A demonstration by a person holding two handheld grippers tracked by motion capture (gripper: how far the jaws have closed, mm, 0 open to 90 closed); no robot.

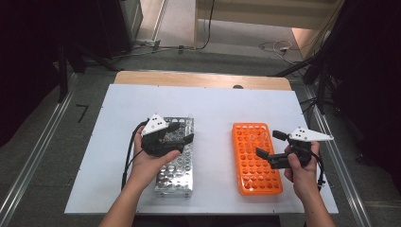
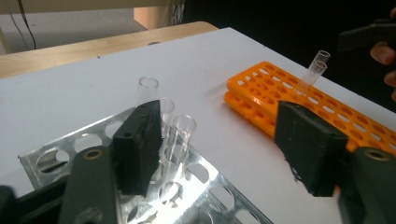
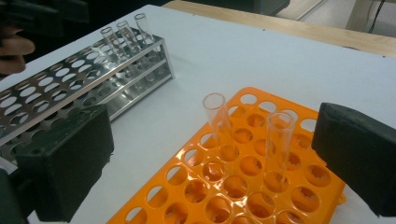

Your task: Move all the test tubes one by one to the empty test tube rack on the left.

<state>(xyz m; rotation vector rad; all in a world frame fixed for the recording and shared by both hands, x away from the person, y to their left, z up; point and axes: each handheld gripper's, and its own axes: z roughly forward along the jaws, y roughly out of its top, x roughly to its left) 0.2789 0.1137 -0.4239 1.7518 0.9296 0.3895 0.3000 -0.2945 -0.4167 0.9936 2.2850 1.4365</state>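
While both grippers hang open and empty, left gripper [image 2: 219, 144] is nearer — three upright glass tubes [image 2: 180, 135] stand in the metal rack [image 2: 42, 161] just ahead between its jaws; right gripper [image 3: 210, 163] faces orange rack [image 3: 187, 196].

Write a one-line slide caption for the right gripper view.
Open right hand-held gripper poised over an orange rack holding two clear tubes, metal rack beyond.
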